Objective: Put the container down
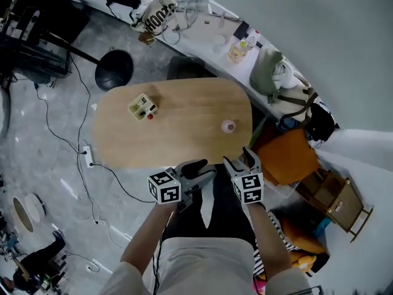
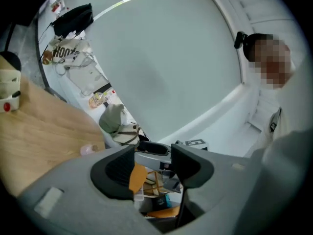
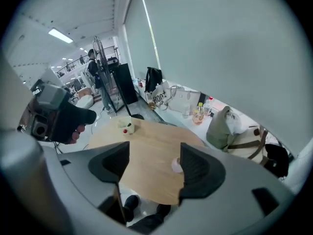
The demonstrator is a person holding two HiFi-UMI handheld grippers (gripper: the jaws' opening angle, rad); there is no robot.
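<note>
Wooden table (image 1: 184, 146): we log small container (image 1: 228, 126) standing upright, axis vertical, ahead of our right gripper (image 1: 237, 157); it and left gripper (image 1: 206, 168) both spread, empty.

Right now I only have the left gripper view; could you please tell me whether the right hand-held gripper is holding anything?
Observer: No, the right hand-held gripper has its jaws apart with nothing between them.
Operator: Thanks. Where is it relative to the table?
Observer: The head view shows it by the wooden table at its near edge, beside the left hand-held gripper.
Operator: And the container?
Observer: The cream container stands on the table's far left part, clear of both.
</note>
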